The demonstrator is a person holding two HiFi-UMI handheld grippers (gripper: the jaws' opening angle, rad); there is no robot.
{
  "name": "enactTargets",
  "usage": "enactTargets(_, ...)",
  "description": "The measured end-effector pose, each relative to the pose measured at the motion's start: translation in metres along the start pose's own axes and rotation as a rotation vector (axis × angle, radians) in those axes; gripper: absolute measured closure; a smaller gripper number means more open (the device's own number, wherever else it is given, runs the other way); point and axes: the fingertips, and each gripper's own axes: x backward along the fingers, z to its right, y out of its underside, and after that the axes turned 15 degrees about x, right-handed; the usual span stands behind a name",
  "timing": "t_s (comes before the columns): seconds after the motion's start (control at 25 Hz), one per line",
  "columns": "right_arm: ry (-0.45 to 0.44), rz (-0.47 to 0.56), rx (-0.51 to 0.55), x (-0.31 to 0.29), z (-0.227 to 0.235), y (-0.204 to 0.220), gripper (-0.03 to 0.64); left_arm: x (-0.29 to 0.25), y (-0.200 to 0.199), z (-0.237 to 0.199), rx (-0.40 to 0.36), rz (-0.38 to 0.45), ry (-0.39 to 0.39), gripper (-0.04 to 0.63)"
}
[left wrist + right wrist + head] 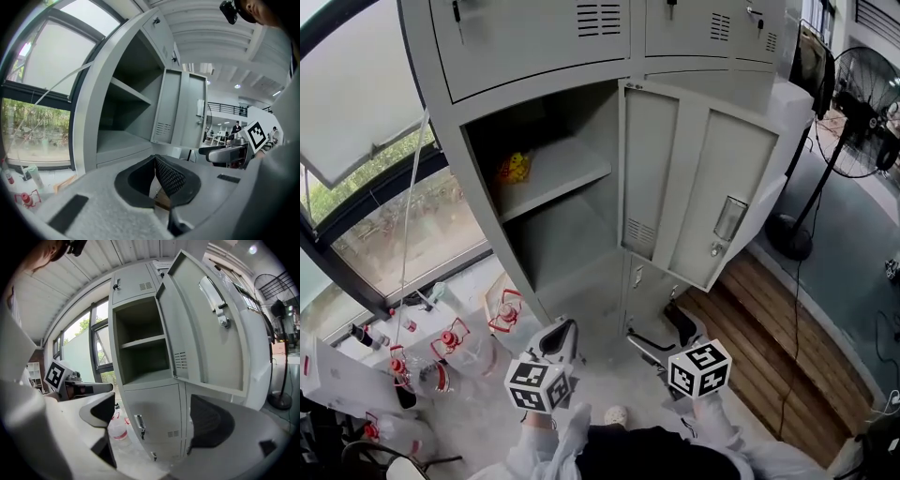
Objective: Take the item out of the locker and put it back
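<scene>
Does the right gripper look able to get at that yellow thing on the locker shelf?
Probably yes: the door stands open and the right gripper is open and empty, though it hangs well below the yellow item.

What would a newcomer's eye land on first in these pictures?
The grey locker stands open, its door swung out to the right, and a yellow item sits at the back left of the shelf inside. Below it, the left gripper has its jaws together and the right gripper has its jaws wide apart, both empty.
</scene>
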Motion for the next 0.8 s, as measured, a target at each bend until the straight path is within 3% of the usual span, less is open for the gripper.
enactTargets(0.48,-0.162,0.084,-0.026,-0.061,0.005,-0.025,0.115,-0.025,-0.009,-0.03,0.003,0.026,-0.072,0.588)
enactTargets(0.64,-0.251,0.116,-0.017,-0.072,0.003,-0.04,0.117,-0.016,-0.009,-0.033,0.018,0.056,-0.139,0.588)
enactTargets(0.8,-0.389,0.147,0.032,-0.08,-0.014,-0.054,0.16,-0.001,-0.011,-0.036,0.042,0.111,-0.245,0.588)
